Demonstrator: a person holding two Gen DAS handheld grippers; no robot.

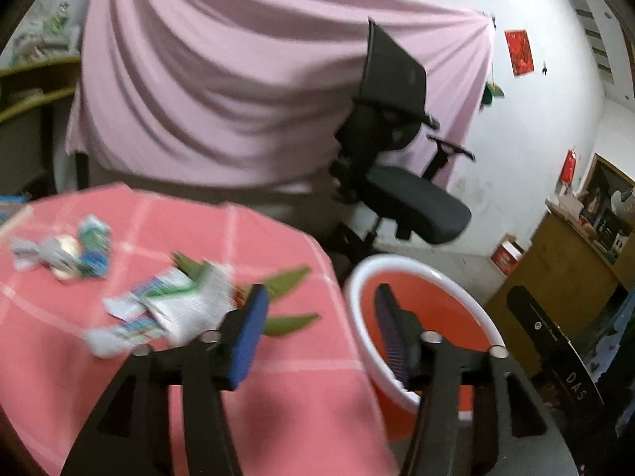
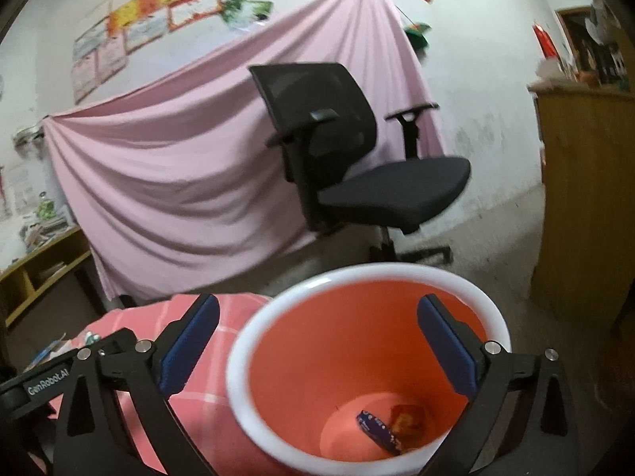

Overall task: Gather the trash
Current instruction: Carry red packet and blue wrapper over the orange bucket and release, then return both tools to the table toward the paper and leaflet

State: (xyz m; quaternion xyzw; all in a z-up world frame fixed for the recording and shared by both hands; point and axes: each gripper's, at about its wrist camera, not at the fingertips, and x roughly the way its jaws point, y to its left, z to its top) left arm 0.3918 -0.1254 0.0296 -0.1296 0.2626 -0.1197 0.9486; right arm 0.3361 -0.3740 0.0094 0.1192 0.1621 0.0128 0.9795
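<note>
An orange bin with a white rim (image 2: 397,273) stands beside the table; it also shows in the left wrist view (image 1: 428,273). A purple wrapper (image 2: 377,430) and an orange wrapper (image 2: 406,420) lie at its bottom. My right gripper (image 2: 317,353) is open and empty above the bin's mouth. My left gripper (image 1: 321,329) is open and empty over the table's right edge. White-green wrappers (image 1: 170,305), green leaf-shaped pieces (image 1: 285,277) and a crumpled blue-white wrapper (image 1: 67,254) lie on the pink checked tablecloth (image 1: 278,396).
A black office chair (image 2: 357,166) stands behind the bin in front of a pink draped sheet (image 2: 178,166). A wooden cabinet (image 2: 583,198) is at the right. Wooden shelves (image 2: 39,277) are at the left.
</note>
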